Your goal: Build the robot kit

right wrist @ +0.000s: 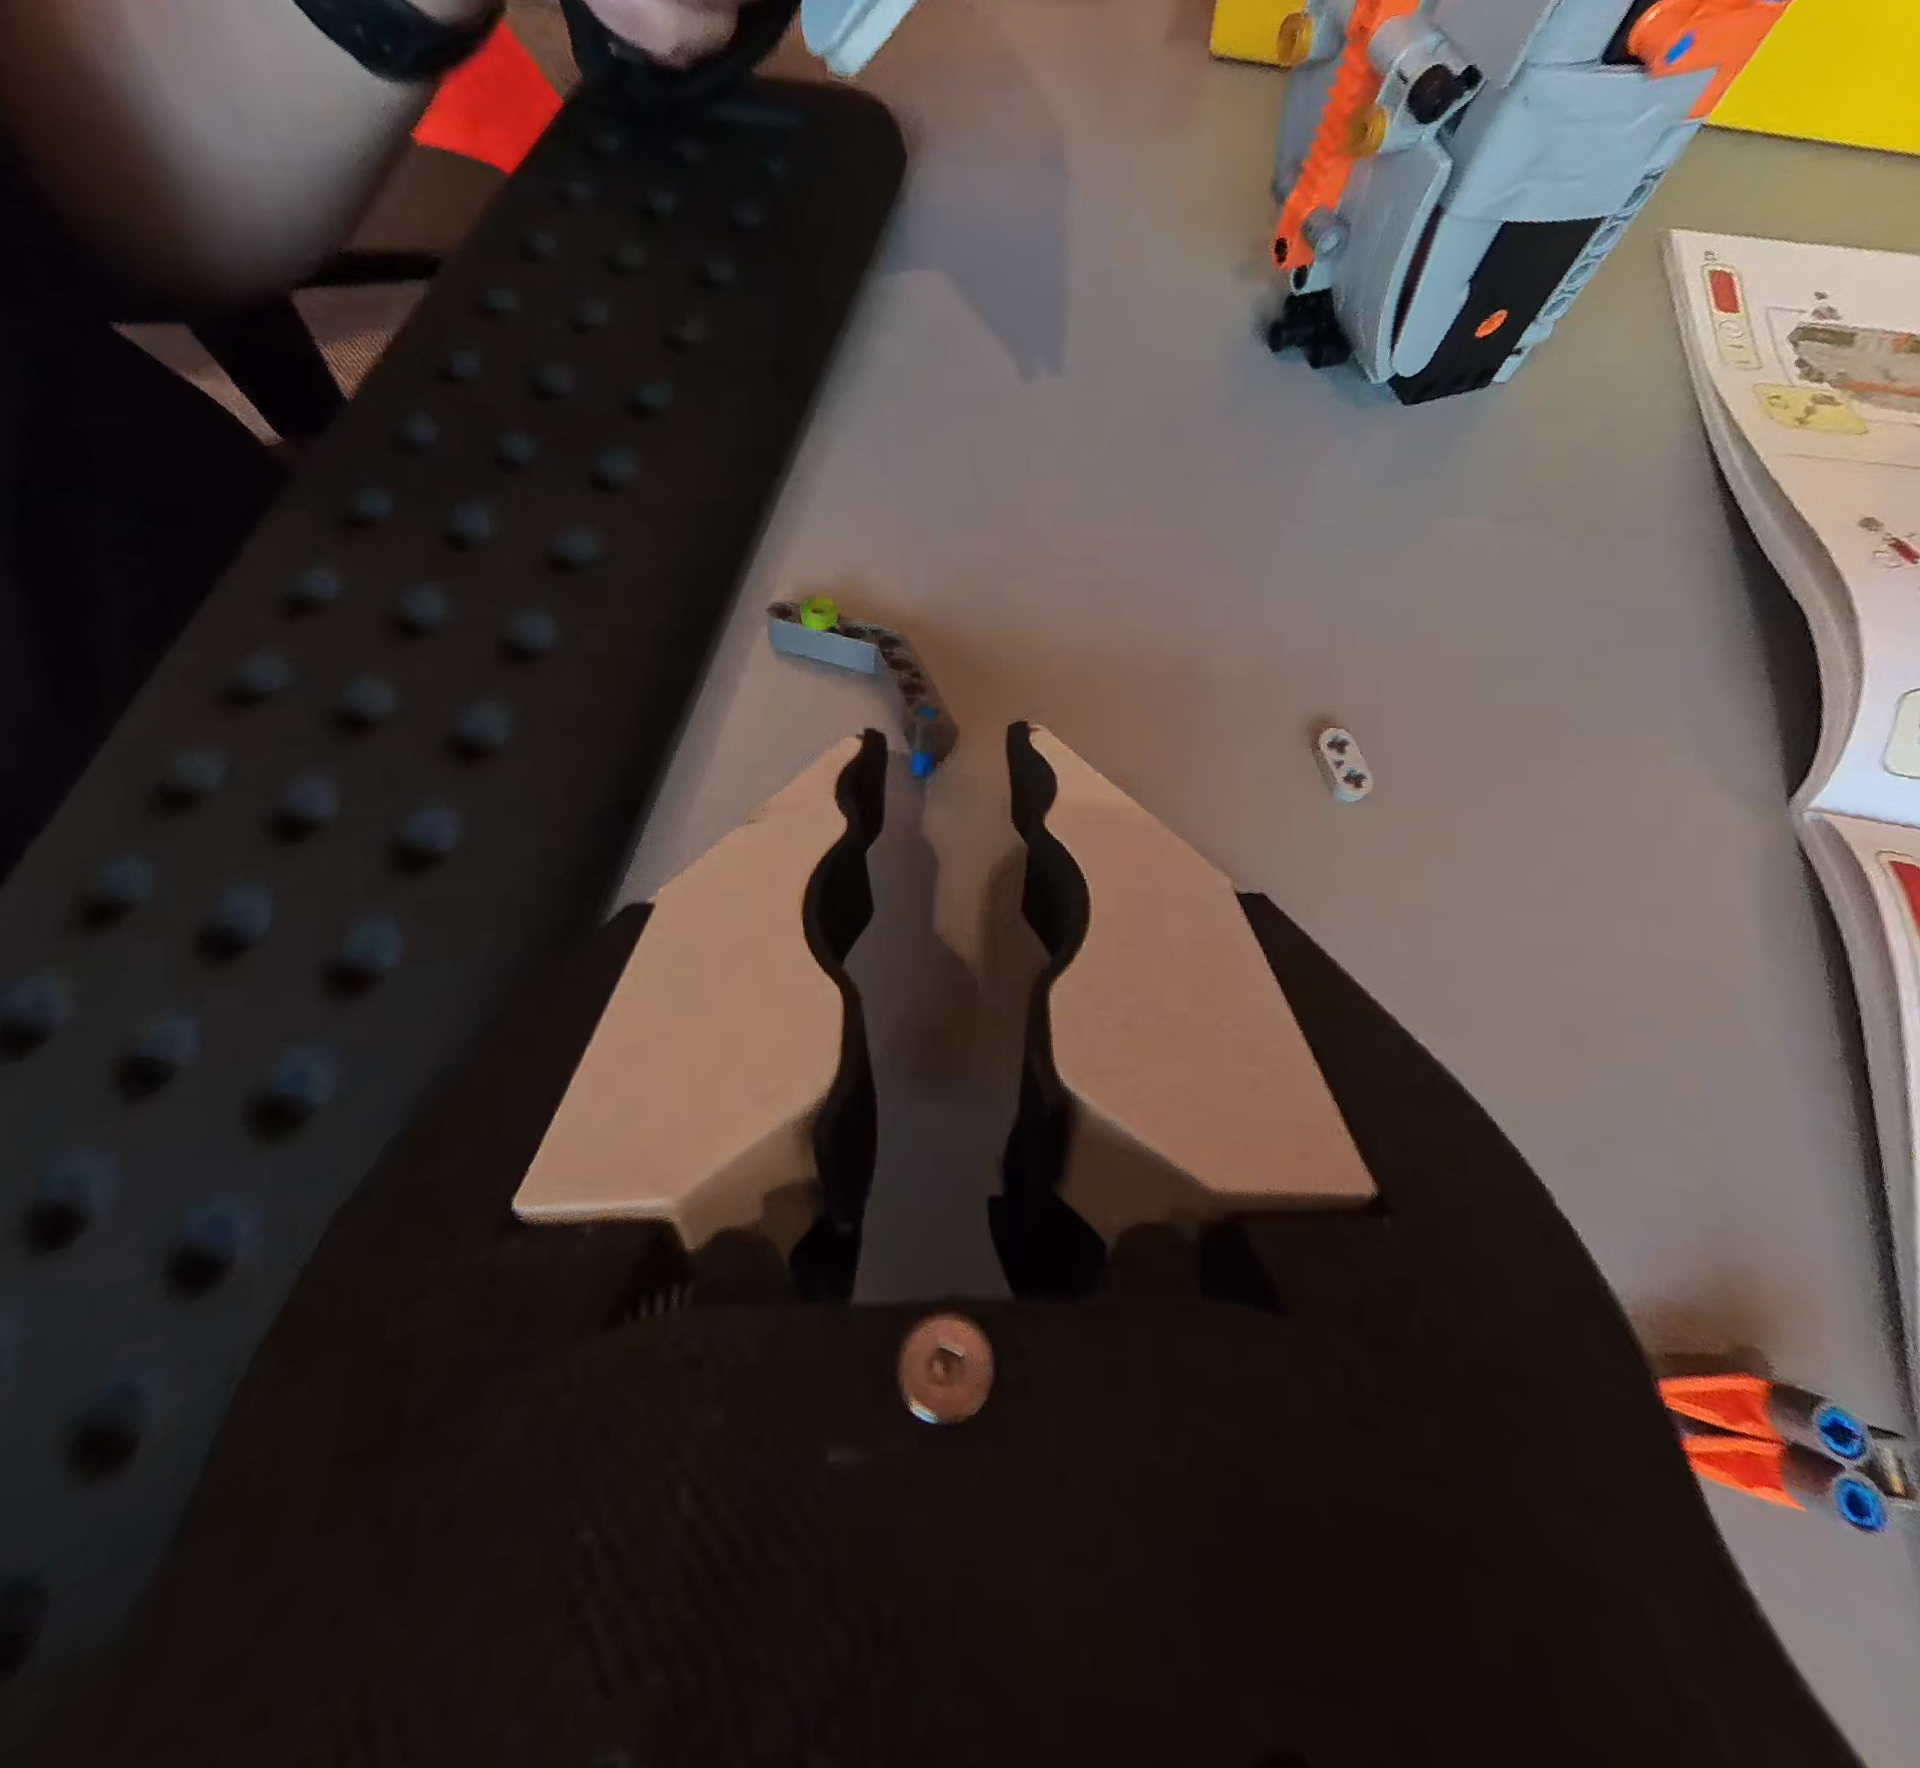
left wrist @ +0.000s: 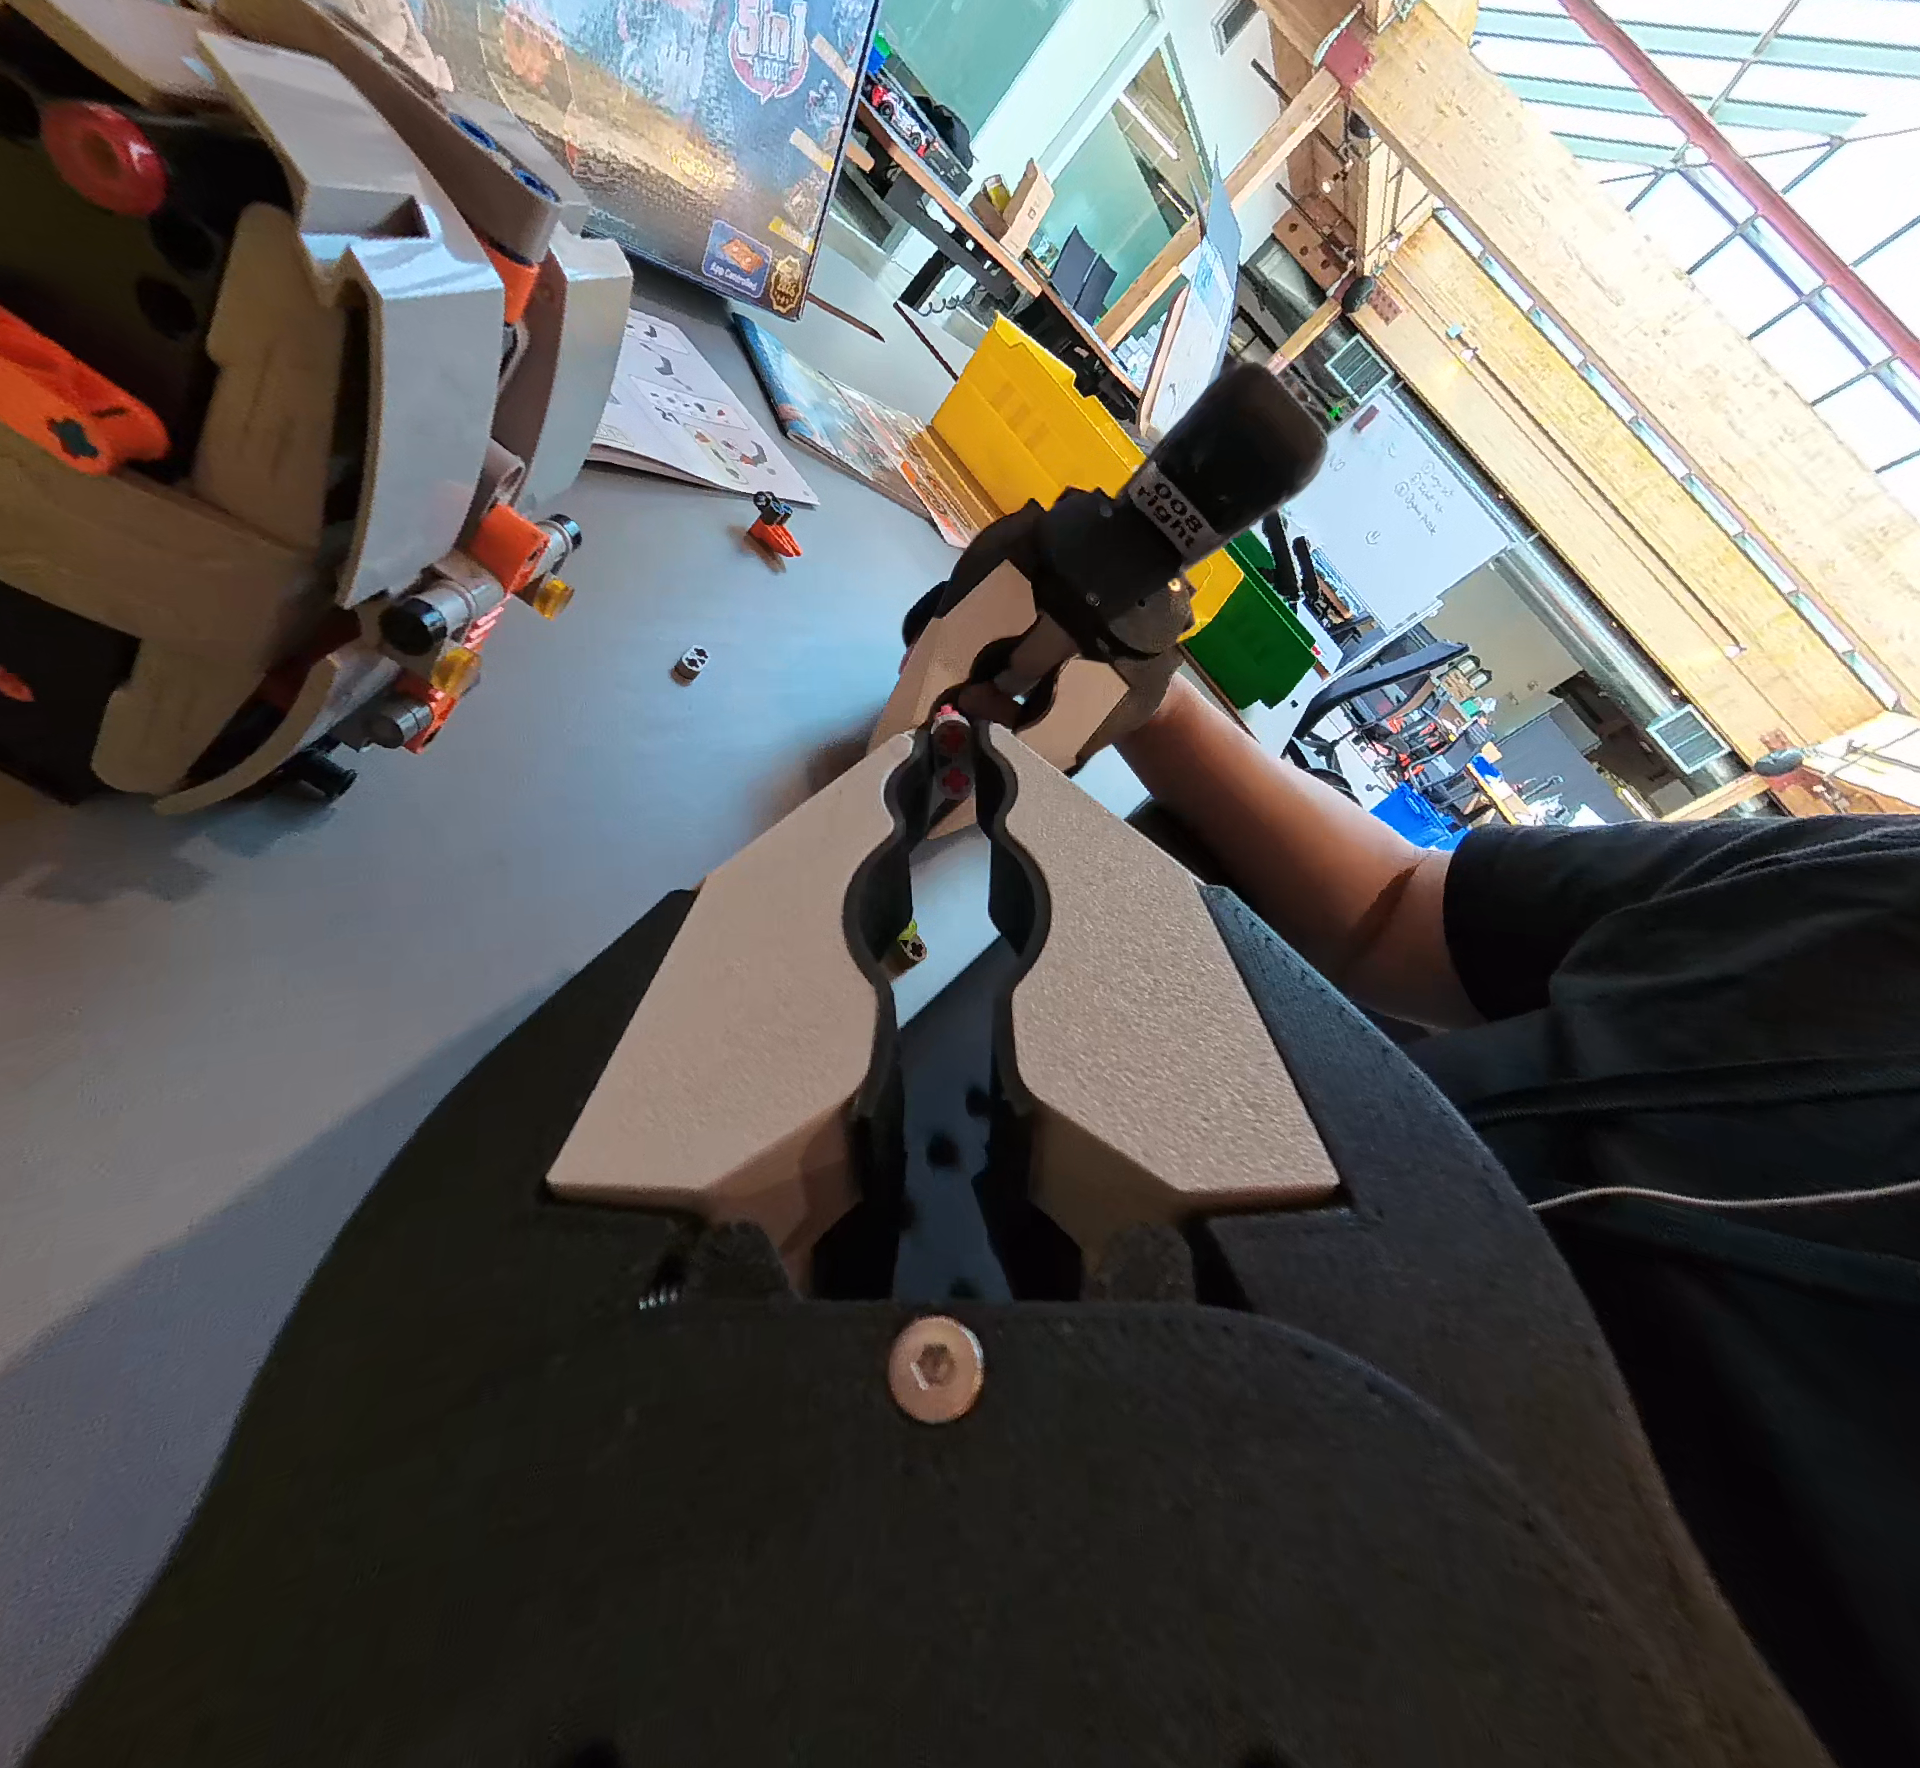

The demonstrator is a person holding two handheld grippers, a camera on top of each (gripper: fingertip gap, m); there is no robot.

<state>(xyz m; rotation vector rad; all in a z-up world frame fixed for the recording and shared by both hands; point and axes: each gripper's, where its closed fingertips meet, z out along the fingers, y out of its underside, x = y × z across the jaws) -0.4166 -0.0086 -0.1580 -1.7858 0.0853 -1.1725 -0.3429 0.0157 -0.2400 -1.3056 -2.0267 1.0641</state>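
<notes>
Gripping a small black piece with red pins at its fingertips, the left gripper hangs above the tabletop; the right gripper hovers, fingers apart, a bent grey beam just beyond them.

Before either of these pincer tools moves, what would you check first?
1. Left gripper has a firm hold: ok, shut on the small black piece with red pins.
2. Right gripper ready to take something: ok, jaws apart and empty.
3. Grey bent beam lined up between the right gripper's jaws: not ok, only its blue-pinned end reaches the gap.
4. Right gripper touching that beam: cannot tell.
5. Small grey two-hole connector out of the way: ok, it lies apart on the table.
6. Grey-and-orange brick model out of the way: ok, it stands farther off.
</notes>
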